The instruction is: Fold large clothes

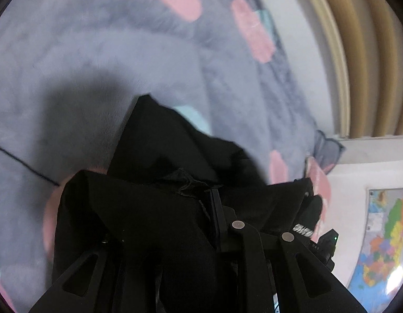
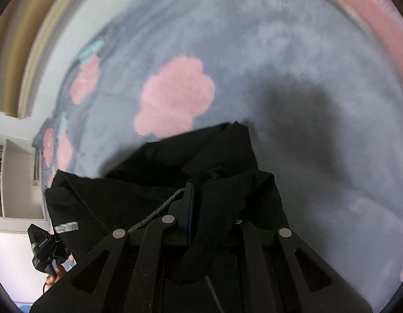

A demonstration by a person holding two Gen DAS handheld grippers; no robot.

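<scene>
Black garment (image 1: 159, 156), one piece, pinched in both nearly closed tools, left (image 1: 214, 193) and right (image 2: 188, 190), over one grey blanket (image 2: 318, 65).

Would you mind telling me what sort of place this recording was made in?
Probably a bedroom at home: a fleece blanket with pink flowers is spread out like bedding, curtains hang behind it, and a colourful map is pinned up.

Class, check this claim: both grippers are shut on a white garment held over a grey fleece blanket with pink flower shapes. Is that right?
Not quite: the garment is black, not white, as the right wrist view shows. The rest stands: the left gripper and right gripper are shut on it over the grey fleece blanket with pink flower shapes.
</scene>
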